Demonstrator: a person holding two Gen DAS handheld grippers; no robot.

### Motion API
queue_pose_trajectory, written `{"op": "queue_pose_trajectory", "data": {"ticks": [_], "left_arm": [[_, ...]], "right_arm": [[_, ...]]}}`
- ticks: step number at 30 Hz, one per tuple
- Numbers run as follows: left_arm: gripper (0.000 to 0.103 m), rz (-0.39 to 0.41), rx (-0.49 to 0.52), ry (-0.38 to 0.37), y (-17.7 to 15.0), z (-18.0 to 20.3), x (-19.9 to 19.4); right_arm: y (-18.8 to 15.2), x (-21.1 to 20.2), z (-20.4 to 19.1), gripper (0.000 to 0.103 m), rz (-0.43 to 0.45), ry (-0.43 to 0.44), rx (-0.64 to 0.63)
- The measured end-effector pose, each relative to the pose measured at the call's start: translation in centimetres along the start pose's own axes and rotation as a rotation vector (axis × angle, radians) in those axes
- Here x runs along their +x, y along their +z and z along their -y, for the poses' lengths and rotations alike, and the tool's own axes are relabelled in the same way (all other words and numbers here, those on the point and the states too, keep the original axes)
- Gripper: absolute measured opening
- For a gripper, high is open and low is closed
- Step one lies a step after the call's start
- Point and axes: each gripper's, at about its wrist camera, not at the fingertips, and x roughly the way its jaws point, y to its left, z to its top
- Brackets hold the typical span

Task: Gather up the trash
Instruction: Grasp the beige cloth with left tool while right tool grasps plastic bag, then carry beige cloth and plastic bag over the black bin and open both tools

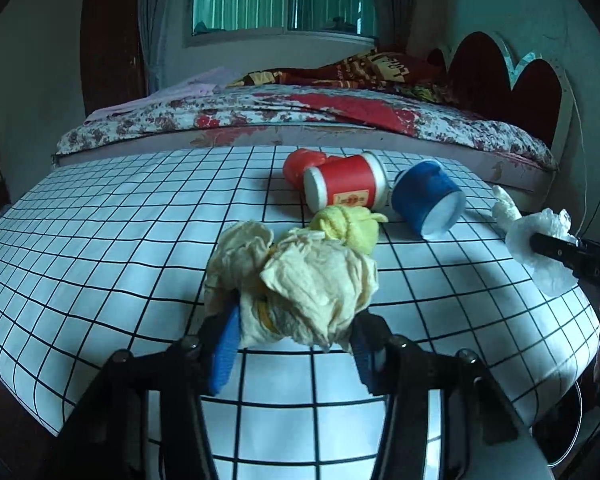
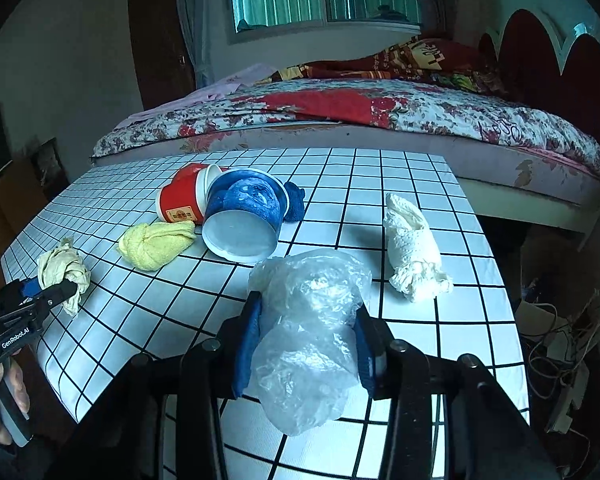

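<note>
While the left gripper [image 1: 296, 344] has its blue-padded jaws pinched on a crumpled beige paper towel wad [image 1: 300, 280], the right gripper [image 2: 306, 344] clamps a crinkled clear plastic bag [image 2: 308, 320] between its own blue pads. Both bundles hang over the near edge of the white table with a black grid [image 1: 120, 232]. Just beyond the left jaws lies a rolled yellow cloth [image 1: 346, 222], touching the paper wad. Ahead of the right jaws and off to their right sits a crumpled white tissue [image 2: 412, 248]. Farther out, a tipped red paper cup [image 1: 348, 184] and a tipped blue paper cup [image 1: 428, 196] lie side by side. Behind the table stands a bed with a floral quilt [image 2: 380, 112].
</note>
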Motion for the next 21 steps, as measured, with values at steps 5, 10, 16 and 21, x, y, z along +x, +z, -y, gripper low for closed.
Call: {"op": "queue_pose_trajectory", "data": {"ticks": [5,10,16,21], "left_arm": [[0.05,0.009,0.021,-0.046,-0.5,2.8,-1.3],[0.05,0.02,0.063,-0.077,-1.3,5.9,-2.6],[0.05,0.03,0.101,-0.123,-1.9,9.4,-4.1],[0.05,0.037,0.13,-0.152,-2.1,11.7,-5.1]], "right_arm": [[-1.7,-3.1,1.1,0.044,0.038,-0.029,0.008],[-3.1,-5.8,2.4,0.044,0.059,-0.063,0.015],[-4.9,-8.6,4.3,0.044,0.08,-0.11,0.041],[-6.1,-10.4,5.7,0.044,0.09,-0.13,0.059]]}}
